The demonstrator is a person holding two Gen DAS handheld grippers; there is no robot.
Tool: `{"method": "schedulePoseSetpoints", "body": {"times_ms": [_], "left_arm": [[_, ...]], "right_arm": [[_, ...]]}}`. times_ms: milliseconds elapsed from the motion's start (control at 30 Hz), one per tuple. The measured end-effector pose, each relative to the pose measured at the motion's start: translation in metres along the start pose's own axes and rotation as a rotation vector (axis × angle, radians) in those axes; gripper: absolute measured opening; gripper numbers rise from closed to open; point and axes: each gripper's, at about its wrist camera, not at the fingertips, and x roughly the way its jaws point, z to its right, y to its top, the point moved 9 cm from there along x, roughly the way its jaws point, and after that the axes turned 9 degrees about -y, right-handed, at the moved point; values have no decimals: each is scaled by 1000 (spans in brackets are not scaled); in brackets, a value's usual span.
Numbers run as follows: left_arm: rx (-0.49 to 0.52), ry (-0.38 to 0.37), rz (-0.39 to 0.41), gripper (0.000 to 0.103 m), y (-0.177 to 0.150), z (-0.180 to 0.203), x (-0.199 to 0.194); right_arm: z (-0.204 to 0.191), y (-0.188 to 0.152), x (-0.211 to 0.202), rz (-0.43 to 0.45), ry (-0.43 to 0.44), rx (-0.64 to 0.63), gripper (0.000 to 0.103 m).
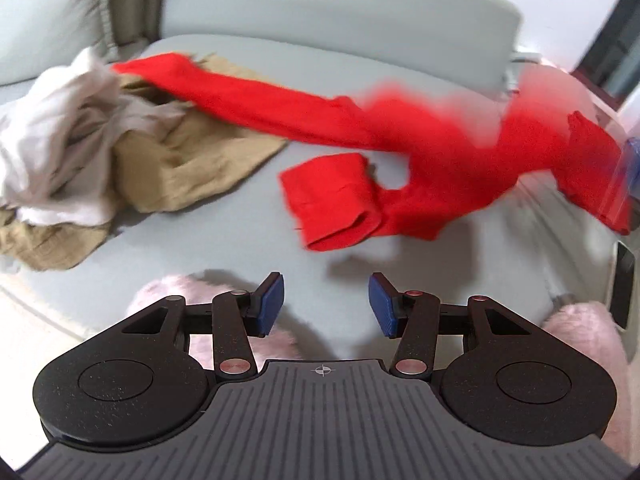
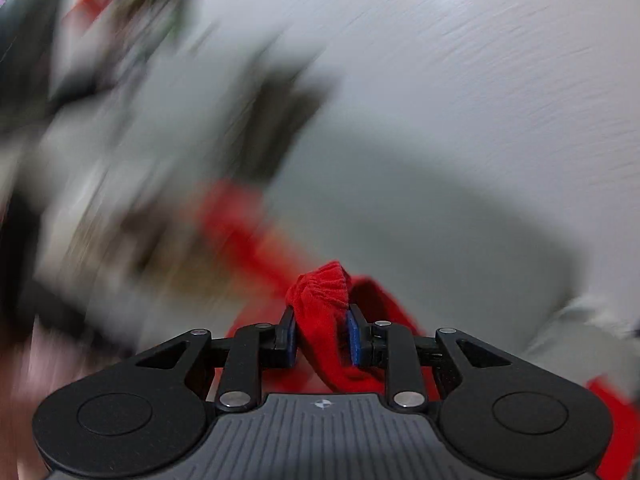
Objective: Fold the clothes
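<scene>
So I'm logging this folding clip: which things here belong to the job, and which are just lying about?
In the job:
- red garment, pinched in the right gripper
- left gripper, open, empty

Lying about:
- white garment
- tan garment
- sofa

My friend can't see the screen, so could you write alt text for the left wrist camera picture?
A long red knitted garment, blurred, stretches above a pale grey sofa cushion, one cuff drooping. Below it the left gripper, black with blue pads, stands open and empty. At left lies a crumpled heap of white cloth on beige cloth.
</scene>
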Motion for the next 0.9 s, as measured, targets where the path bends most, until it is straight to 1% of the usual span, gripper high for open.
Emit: {"method": "schedulePoseSetpoints", "body": {"times_ms": [33,67,100,133,167,200,233,300,333,367,467,500,567,633,700,833,900], "left_arm": [[-7,0,-7,54,-2,-5,-1],[-9,-2,-12,55,-4,-7,-1],[-9,-5,-15,56,-5,-10,0],[-3,-9,-20,57,-6,-11,3],[5,-13,-25,57,-7,-11,6],[12,-18,-28,57,-7,-10,9],[32,-34,-35,57,-7,-3,15],[80,-70,-44,57,-4,14,25],[115,-94,-48,57,-2,26,31],[147,-113,-51,57,-1,36,36],[246,-182,-71,55,5,73,53],[271,-210,-80,55,8,91,60],[292,-243,-98,55,13,120,74],[281,-251,-126,55,21,144,94],[260,-252,-145,57,25,160,106],[136,-248,-198,60,44,184,144],[89,-238,-216,66,52,186,157]], "right_arm": [[-9,-12,7,-41,17,-18,24],[-22,-35,13,-116,58,-6,26],[-26,-52,15,-167,93,50,30],[-19,-59,11,-183,114,139,36],[-9,-63,7,-186,118,225,48],[3,-67,3,-185,115,304,52],[15,-71,0,-184,111,383,52],[47,-84,-9,-170,68,566,52],[54,-87,-10,-164,56,608,52],[63,-94,-13,-154,39,670,49],[74,-113,-13,-131,20,779,44],[77,-119,-13,-124,16,810,43],[78,-131,-12,-109,19,846,43],[80,-141,-10,-100,48,897,43],[82,-148,-8,-99,76,952,43],[96,-163,-1,-106,122,1056,43],[99,-167,0,-106,139,1086,40]]}}
